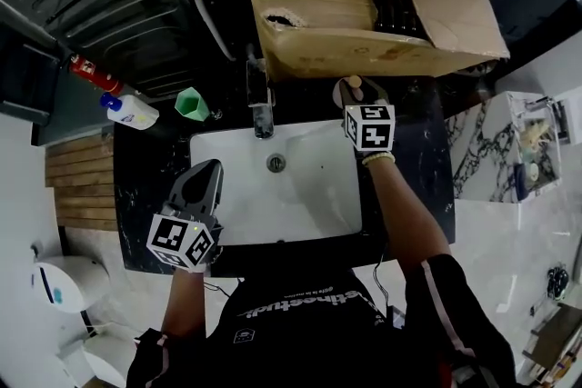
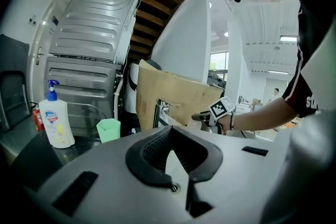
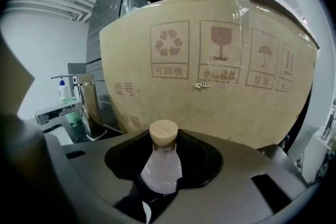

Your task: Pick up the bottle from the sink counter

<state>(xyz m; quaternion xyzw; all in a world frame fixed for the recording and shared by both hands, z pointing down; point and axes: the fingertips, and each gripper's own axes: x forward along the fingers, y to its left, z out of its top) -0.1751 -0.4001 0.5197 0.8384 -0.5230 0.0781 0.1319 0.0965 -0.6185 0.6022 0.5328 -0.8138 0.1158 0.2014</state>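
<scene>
The right gripper (image 3: pixel 161 150) has its jaws wide, pads pressing the bottle (image 3: pixel 160 171), which stands on the black counter (image 1: pixel 414 150) at 1 o'clock of the sink (image 1: pixel 300 204). Its smooth, frosted, tapering walls could slip free. A cardboard box (image 3: pixel 210 71) crowds 12 o'clock. The left gripper (image 2: pixel 171 136) is closed, empty.

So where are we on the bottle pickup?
Done: the right hand-held gripper is at the bottle, which stands between its jaws beside the cardboard box. In hand: the grasp; I can't tell whether the pads press yet. Left: lifting it off the counter. The left hand-held gripper sits shut, empty, at the sink.
</scene>
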